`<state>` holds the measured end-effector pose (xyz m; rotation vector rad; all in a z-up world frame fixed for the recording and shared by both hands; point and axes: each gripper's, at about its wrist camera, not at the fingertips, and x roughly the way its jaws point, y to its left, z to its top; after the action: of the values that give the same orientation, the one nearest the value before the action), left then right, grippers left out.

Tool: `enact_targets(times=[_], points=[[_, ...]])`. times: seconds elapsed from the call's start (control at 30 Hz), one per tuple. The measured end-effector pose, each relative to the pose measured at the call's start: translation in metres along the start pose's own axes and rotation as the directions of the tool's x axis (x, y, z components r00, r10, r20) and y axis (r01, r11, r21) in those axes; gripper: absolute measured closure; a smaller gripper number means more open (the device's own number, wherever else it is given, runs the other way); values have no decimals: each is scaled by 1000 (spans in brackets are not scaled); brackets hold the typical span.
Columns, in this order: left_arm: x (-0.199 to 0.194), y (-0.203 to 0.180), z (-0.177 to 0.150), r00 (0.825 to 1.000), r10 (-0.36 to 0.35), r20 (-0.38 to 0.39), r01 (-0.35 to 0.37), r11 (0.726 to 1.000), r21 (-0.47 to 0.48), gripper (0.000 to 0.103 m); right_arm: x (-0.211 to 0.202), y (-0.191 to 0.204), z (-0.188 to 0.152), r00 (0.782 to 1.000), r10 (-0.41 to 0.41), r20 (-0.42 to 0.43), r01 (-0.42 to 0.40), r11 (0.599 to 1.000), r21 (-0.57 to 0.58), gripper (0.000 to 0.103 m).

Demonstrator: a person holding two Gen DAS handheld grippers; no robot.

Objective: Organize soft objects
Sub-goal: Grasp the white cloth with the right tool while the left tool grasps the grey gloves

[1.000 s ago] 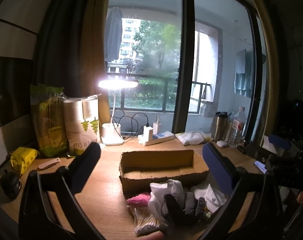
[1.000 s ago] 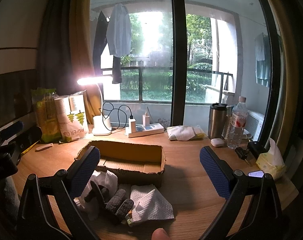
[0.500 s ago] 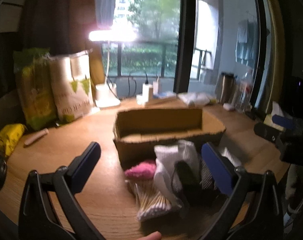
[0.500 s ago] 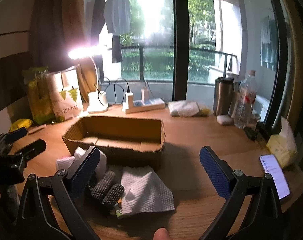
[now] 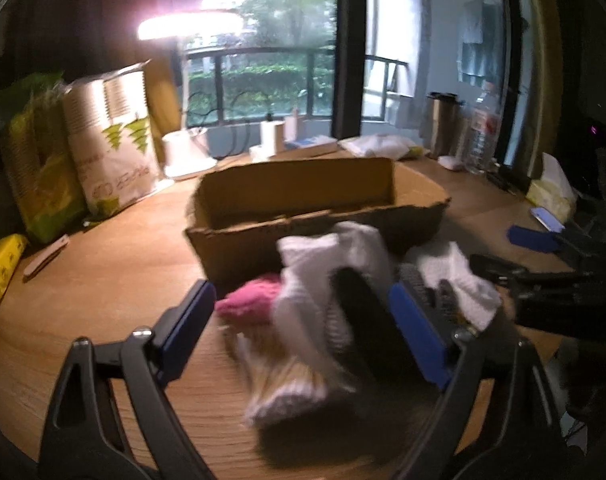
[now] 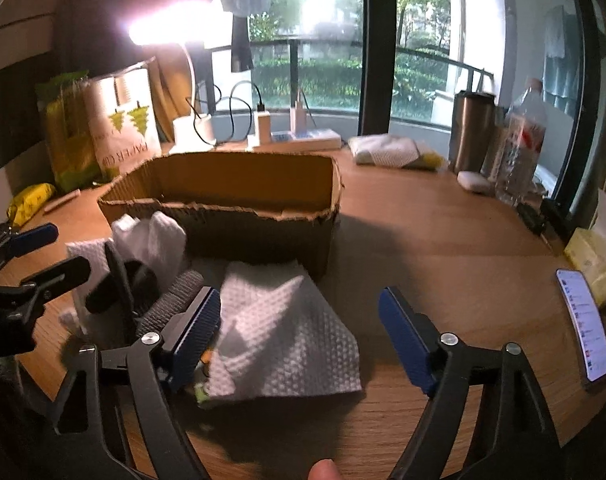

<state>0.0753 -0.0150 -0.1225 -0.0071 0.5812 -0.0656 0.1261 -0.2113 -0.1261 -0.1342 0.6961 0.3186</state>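
An open cardboard box (image 5: 303,204) (image 6: 223,200) stands mid-table. In front of it lies a pile of soft things: a white sock (image 5: 323,276) (image 6: 159,236), a pink cloth (image 5: 251,300), a pack of cotton swabs (image 5: 279,376), a dark grey glove (image 6: 171,304) and a white quilted cloth (image 6: 283,332). My left gripper (image 5: 299,324) is open, its jaws either side of the white sock. My right gripper (image 6: 299,328) is open just above the white cloth. Each gripper shows in the other's view, the right one (image 5: 535,240) and the left one (image 6: 35,256).
A lit desk lamp (image 6: 191,80), paper cup packs (image 5: 111,144), a power strip (image 6: 295,140), a steel flask (image 6: 471,132) and a water bottle (image 6: 519,148) stand along the back. A phone (image 6: 583,320) and tissue pack (image 6: 599,256) lie at the right.
Both grippers have tilted down and moved in towards the pile in front of the box. Both stay open and hold nothing.
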Motion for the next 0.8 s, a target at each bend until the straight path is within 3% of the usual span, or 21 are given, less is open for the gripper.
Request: enact_targets(times=[0.13,0.2,0.27,0.43,0.47,0.6,0.8], points=[[-5,-18,3,999,-19,28,18,999,42,19,9,-8,-4,999,29,-25,-28,999,27,28],[-5,-24,3,999,-26,26,24,998,53,23,13,-10,-7,998,56,-39,-54,998,42,40],[-3,-31,2,999,-42,14,41,997,62,23,17,-11,-8,996,73,-49,-71,996,47,44],[11,-48,-3,997,-60,-47,65,994,93,23,25,-10,-9,987,140,-76,-137,990,44,47],[14,-50,-4,997,-56,-57,62,994,95,23,26,-8,-10,988,138,-75,-136,990,34,52],[28,-55,-9,993,-41,-113,53,993,105,23,24,-13,-11,982,180,-63,-177,983,50,91],[42,-67,-15,986,-39,-161,62,988,141,23,10,-22,-11,981,192,-18,-191,981,41,97]])
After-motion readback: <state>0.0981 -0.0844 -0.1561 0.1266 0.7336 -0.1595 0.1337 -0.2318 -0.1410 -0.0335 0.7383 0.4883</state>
